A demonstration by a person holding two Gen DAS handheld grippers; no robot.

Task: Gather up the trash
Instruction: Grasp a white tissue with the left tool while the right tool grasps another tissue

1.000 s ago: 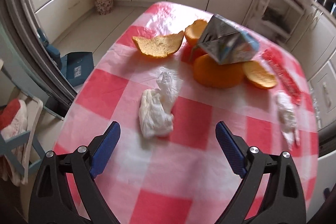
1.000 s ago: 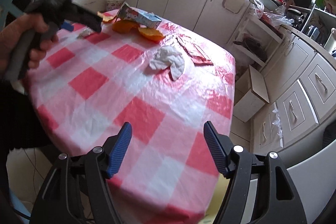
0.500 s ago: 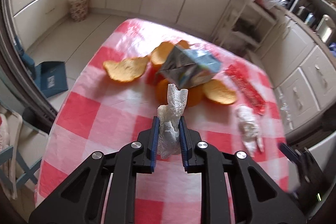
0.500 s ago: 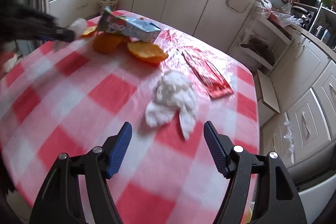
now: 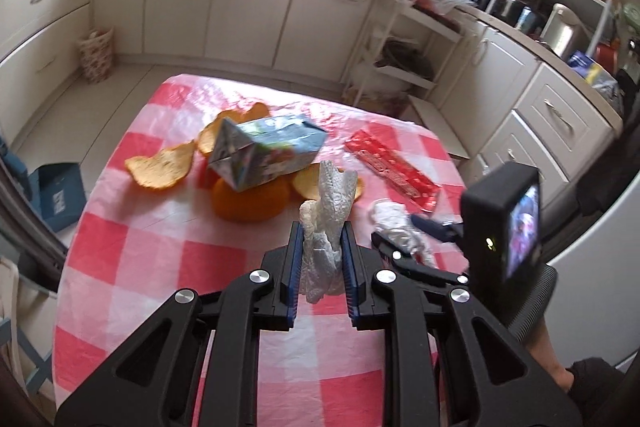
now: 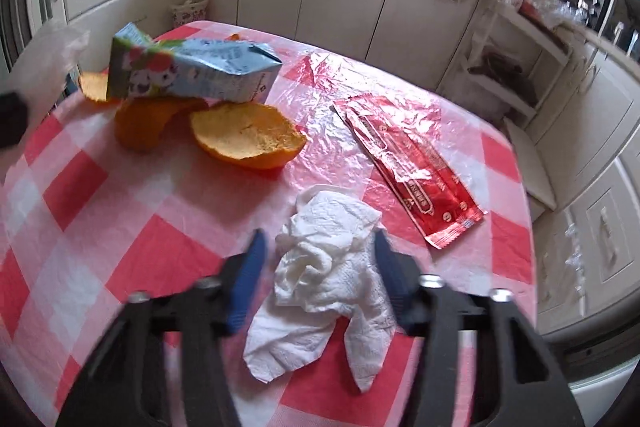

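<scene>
Closing right gripper [image 6: 318, 267] around crumpled napkin [image 6: 324, 279] lying lengthwise between its jaws, pads not yet pressing; left gripper [image 5: 320, 267] pinching another tissue [image 5: 325, 227].

The right gripper [image 6: 318, 277] is being smeared by motion blur, so pad contact with the crumpled tissue [image 6: 320, 287] cannot be told. Orange peels [image 6: 156, 119] are being partly hidden under the juice carton [image 6: 192, 71].

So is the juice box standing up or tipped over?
Tipped over. The juice box lies on its side, resting on the orange peels.
</scene>
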